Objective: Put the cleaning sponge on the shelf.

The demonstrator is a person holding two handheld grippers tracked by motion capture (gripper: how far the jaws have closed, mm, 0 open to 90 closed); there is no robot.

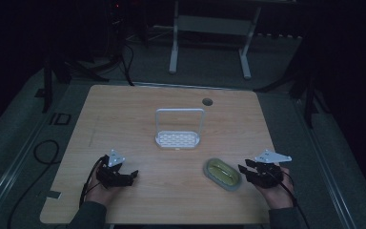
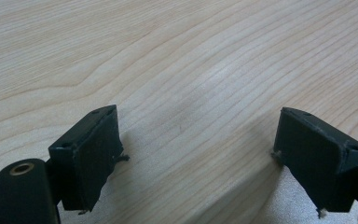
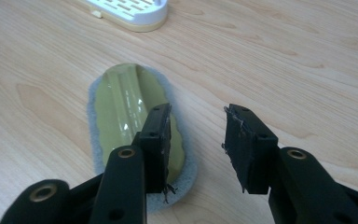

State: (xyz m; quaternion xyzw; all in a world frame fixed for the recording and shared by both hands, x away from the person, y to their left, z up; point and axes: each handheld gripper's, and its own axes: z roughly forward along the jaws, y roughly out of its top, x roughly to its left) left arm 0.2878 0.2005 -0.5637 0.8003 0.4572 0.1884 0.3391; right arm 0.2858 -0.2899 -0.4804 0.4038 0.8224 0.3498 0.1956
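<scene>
A yellow-green oval sponge with a grey pad underneath (image 1: 222, 173) lies flat on the wooden table (image 1: 138, 114) at the front right. In the right gripper view the sponge (image 3: 123, 105) sits just left of and under the left jaw. My right gripper (image 1: 246, 167) is open beside it, holding nothing; its jaws stand apart over bare wood (image 3: 196, 140). My left gripper (image 1: 132, 175) rests at the front left, open wide, and in its own view (image 2: 196, 154) there is only table between the jaws. A white rack with a tall wire handle (image 1: 178, 131) stands mid-table.
The white rack's slotted base (image 3: 130, 11) shows at the top of the right gripper view. A round cable hole (image 1: 207, 101) sits near the table's far edge. Beyond the table stand a white frame (image 1: 209, 38) and dark stands; cables lie on the floor at left.
</scene>
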